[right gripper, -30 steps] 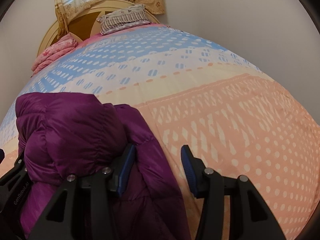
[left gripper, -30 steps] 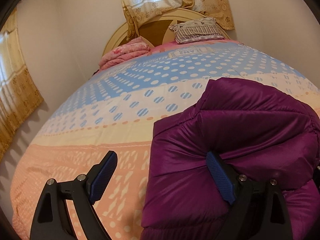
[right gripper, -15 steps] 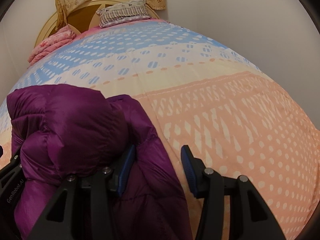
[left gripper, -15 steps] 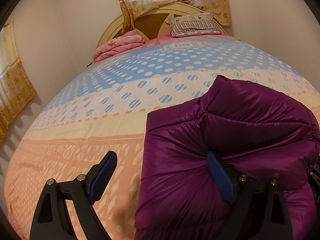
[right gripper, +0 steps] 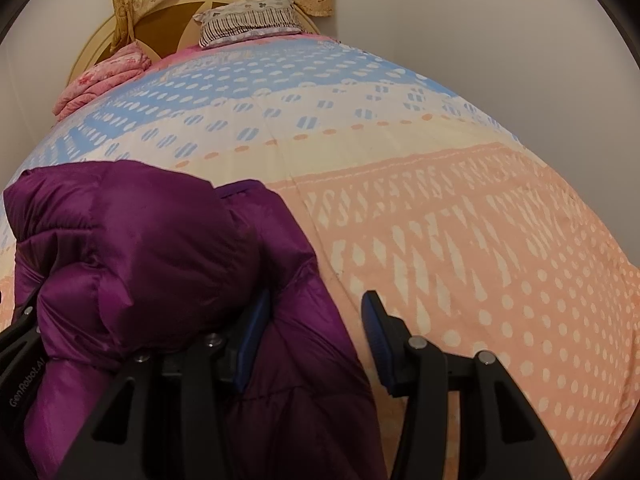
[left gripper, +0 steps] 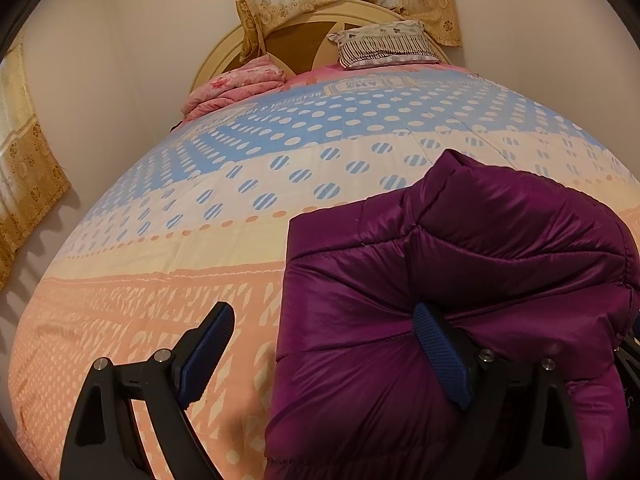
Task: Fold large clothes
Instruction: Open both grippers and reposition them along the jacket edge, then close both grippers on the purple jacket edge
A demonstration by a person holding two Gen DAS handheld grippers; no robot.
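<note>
A purple puffer jacket, folded into a thick bundle, lies on the patterned bedspread. My left gripper is open wide. Its right finger presses into the jacket's left side, and its left finger hangs over bare bedspread. In the right wrist view the jacket fills the lower left. My right gripper is open, its left finger sunk into the jacket's right side and its right finger just off the jacket's edge. The other gripper's black frame shows behind the bundle.
A striped pillow and a folded pink blanket lie at the head of the bed by the rounded headboard. Curtains hang on the left wall. A plain wall runs along the bed's right side.
Both views have tipped very slightly. The jacket and both grippers keep their places, and the jaws stand as wide as before.
</note>
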